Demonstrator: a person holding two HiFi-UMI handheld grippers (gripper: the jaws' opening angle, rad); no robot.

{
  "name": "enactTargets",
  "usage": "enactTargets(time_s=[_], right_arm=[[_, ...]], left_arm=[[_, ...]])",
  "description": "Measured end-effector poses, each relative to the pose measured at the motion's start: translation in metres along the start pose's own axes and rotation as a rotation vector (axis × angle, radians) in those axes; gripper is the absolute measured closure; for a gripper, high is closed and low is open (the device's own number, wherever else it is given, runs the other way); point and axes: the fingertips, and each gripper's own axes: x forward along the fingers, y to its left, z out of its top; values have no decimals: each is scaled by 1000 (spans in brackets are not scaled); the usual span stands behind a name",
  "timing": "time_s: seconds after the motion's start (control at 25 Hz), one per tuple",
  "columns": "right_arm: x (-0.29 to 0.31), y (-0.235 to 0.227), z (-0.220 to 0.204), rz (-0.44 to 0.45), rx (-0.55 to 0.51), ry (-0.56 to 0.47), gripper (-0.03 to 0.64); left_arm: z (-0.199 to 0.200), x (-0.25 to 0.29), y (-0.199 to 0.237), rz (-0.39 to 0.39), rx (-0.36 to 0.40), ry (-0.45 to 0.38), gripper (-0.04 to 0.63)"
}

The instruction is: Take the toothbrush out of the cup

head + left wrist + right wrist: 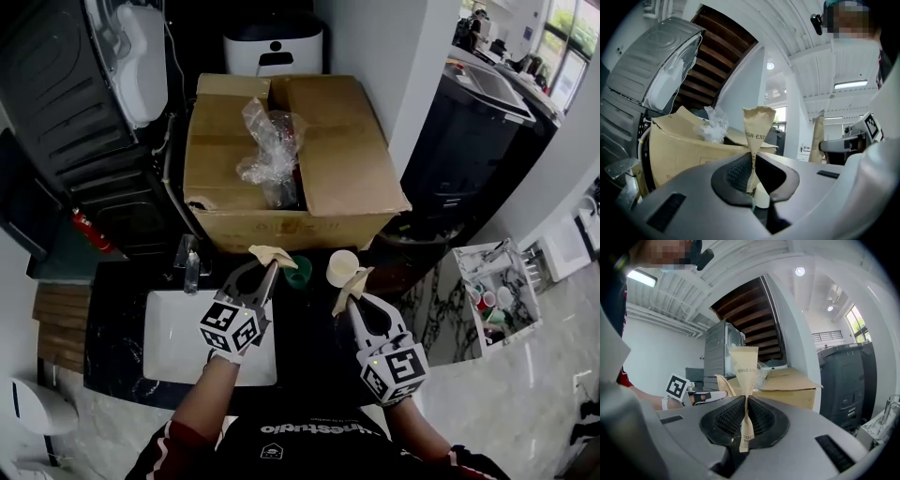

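Left gripper (pixel 270 270) clamped on wrapped toothbrush (pixel 757 126), just in front of cardboard box (pixel 281 150), beside green cup (pixel 298 273). Right gripper (pixel 344 302) pinches second wrapped toothbrush (pixel 744 366). Feels light; paper sleeve probably slippery, so I grip mid-sleeve.

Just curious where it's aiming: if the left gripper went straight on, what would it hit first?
Most likely the cardboard box, just beyond the paper packet the left gripper pinches; depth is unclear.
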Motion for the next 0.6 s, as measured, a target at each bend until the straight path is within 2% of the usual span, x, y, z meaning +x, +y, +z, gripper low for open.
enactTargets(time_s=[0.36, 0.48, 0.6], right_arm=[[3, 12, 21, 45, -31, -40, 563], [3, 14, 25, 49, -31, -51, 563], [4, 19, 28, 58, -35, -58, 563]], left_arm=[[39, -49, -22, -15, 59, -47, 561], [39, -62, -32, -19, 92, -36, 561], [31, -73, -36, -20, 87, -22, 563]])
